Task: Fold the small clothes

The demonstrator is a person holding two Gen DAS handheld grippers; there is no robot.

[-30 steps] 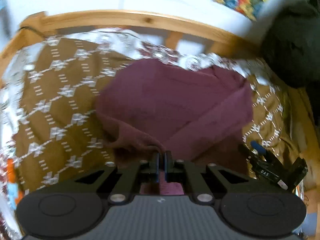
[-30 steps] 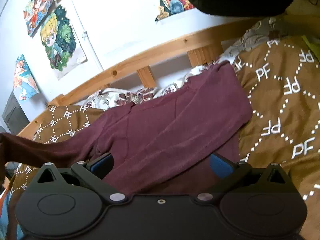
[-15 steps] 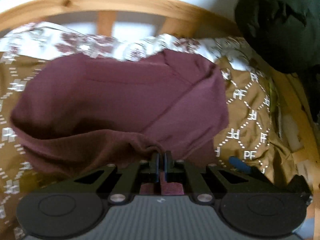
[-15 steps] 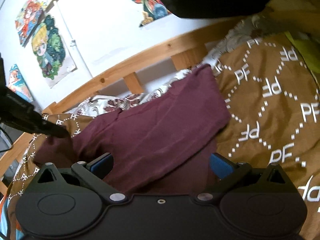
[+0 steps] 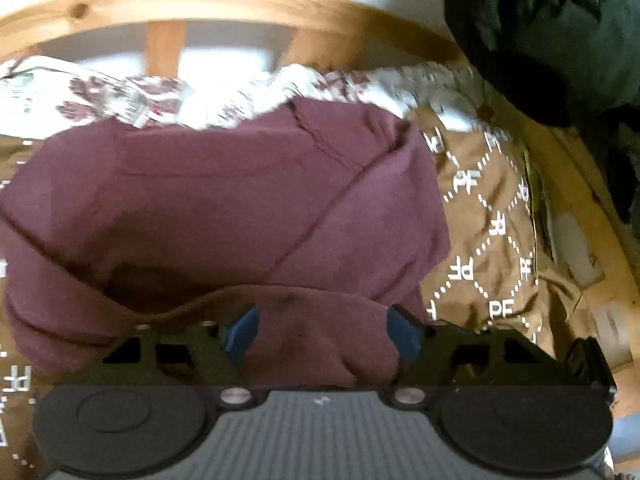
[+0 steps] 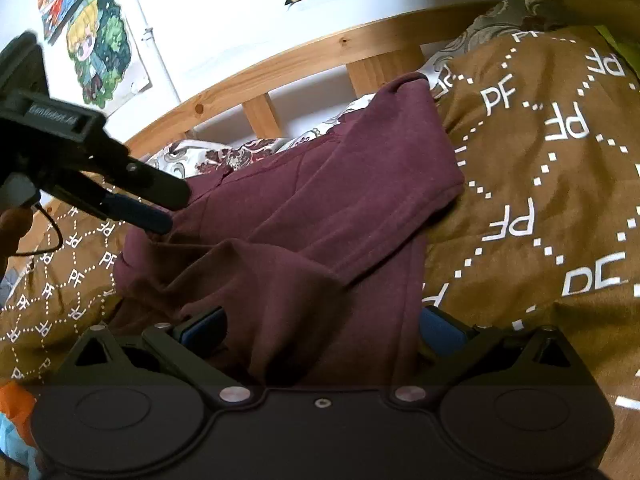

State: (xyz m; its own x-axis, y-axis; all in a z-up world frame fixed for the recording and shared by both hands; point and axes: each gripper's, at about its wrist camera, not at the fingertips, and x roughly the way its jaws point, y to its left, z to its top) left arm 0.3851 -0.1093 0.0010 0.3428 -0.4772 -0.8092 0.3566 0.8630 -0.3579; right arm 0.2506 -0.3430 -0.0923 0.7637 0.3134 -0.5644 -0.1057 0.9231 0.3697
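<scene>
Maroon cloth, a small sweatshirt (image 5: 224,208), is being left on the brown patterned bedspread (image 6: 540,168), partly folded. A sleeve fold is apparently being finished: the left gripper (image 5: 320,332) is shown with jaws that have just been opening, the dropped fold lying between them unpressed. The right gripper (image 6: 320,332) is being held with wide jaws over the near hem, nothing clamped, though contact is hard to judge. Next, a fresh edge is probably to be pinched and carried across.
</scene>
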